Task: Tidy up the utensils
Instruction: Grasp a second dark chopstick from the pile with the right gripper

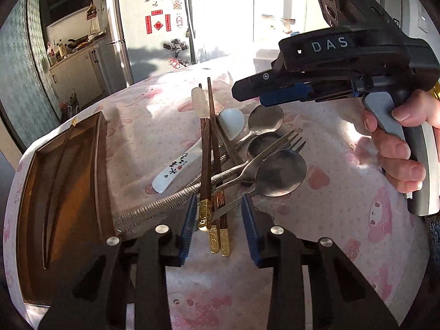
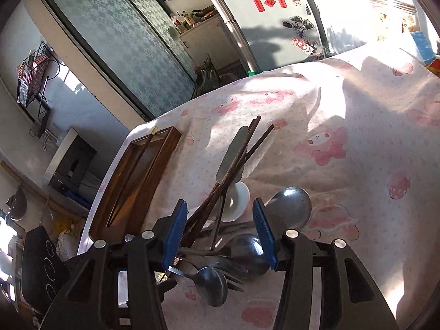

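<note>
A pile of utensils lies on the pink-patterned tablecloth: dark chopsticks (image 1: 208,148) with gold ends, a white ceramic spoon (image 1: 181,165), several metal spoons (image 1: 280,172), a fork (image 1: 264,159) and a table knife (image 1: 199,104). A wooden divided tray (image 1: 63,192) lies to the left, seemingly empty; it also shows in the right wrist view (image 2: 132,181). My left gripper (image 1: 218,206) is open, its blue pads either side of the chopsticks' gold ends. My right gripper (image 2: 218,225) is open above the pile, over the chopsticks (image 2: 220,189) and spoons (image 2: 291,206); its body (image 1: 330,63) hovers at upper right.
The table edge runs behind the tray and the pile. A fridge (image 1: 154,27) with red magnets stands beyond the table, with a kitchen counter (image 1: 74,55) to its left. A blue box (image 2: 423,44) sits at the table's far right.
</note>
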Demonstrator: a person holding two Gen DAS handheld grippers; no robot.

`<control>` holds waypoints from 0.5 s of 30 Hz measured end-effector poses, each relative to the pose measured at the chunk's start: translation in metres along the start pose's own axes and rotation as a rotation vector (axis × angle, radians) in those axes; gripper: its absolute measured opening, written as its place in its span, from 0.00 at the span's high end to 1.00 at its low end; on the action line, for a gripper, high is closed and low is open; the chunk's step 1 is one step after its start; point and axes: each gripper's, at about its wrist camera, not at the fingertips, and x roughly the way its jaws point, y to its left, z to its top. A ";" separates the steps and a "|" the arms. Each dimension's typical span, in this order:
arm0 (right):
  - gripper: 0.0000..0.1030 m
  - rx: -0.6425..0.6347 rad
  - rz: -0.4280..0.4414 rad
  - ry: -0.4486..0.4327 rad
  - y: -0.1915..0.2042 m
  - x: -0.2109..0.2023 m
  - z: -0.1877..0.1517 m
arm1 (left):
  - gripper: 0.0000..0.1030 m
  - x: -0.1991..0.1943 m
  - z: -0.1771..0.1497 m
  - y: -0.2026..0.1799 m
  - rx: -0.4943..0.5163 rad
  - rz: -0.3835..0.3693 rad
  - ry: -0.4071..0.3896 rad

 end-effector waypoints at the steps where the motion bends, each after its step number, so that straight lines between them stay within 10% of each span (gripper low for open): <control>1: 0.51 0.019 0.001 -0.002 -0.002 0.003 0.002 | 0.92 0.000 0.001 0.003 -0.010 0.007 0.004; 15: 0.51 0.069 0.063 0.023 0.018 0.020 -0.003 | 0.93 -0.046 -0.015 0.011 -0.057 0.000 -0.064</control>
